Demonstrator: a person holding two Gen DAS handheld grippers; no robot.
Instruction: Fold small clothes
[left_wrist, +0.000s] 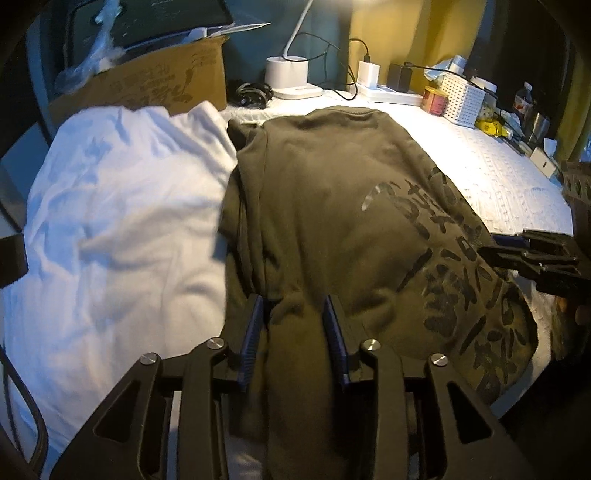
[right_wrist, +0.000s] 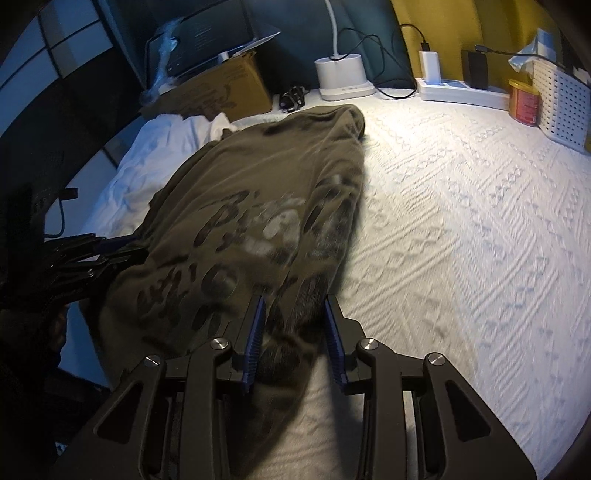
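Each hand-held gripper, left (left_wrist: 295, 332) and right (right_wrist: 293, 328), pinches the olive shirt's (left_wrist: 332, 206) near hem on the white bedspread (right_wrist: 461, 240).

I see a table under a white textured cloth (right_wrist: 461, 221), and on it an olive printed shirt (left_wrist: 332, 206) lies down the middle with a white garment (left_wrist: 122, 221) touching it toward the left edge. Along the far edge I make out a cardboard box (left_wrist: 155, 85), a white lamp base (right_wrist: 341, 75), a power strip (right_wrist: 461, 90), a red tin (right_wrist: 522, 103) and a white perforated basket (right_wrist: 563, 99).
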